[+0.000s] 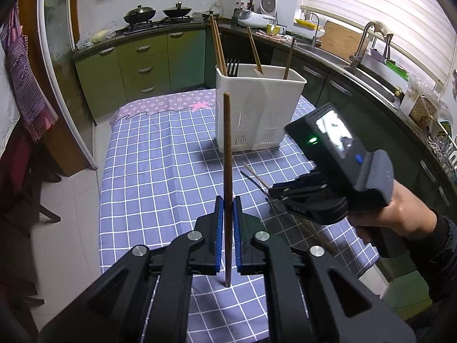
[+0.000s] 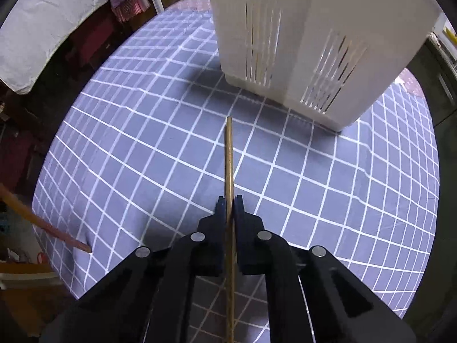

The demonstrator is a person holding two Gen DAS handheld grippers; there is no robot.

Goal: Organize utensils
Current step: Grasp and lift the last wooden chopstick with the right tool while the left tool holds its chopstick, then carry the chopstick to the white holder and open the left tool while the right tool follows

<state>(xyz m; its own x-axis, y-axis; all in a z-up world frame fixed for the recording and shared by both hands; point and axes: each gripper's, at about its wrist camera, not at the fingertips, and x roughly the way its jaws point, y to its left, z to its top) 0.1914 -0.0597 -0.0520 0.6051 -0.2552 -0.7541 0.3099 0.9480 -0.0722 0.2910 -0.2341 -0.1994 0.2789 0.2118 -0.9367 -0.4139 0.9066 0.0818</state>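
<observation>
My left gripper (image 1: pixel 228 208) is shut on a dark brown chopstick (image 1: pixel 227 154) and holds it upright above the checked tablecloth (image 1: pixel 160 177). My right gripper (image 2: pixel 229 205) is shut on a lighter tan chopstick (image 2: pixel 229 160) that points toward the white utensil holder (image 2: pixel 314 43). The holder (image 1: pixel 257 108) stands at the far side of the table and has chopsticks and a dark fork (image 1: pixel 232 64) in it. The right gripper (image 1: pixel 274 197) shows in the left wrist view, low over the cloth. The left chopstick's tip (image 2: pixel 71 241) shows at the lower left of the right wrist view.
Green cabinets (image 1: pixel 142 65) and a counter with woks (image 1: pixel 140 14) lie behind the table. A sink (image 1: pixel 368 77) runs along the right. The table's edge drops to a tiled floor (image 1: pixel 65 214) on the left. A dark chair (image 1: pixel 25 171) stands left.
</observation>
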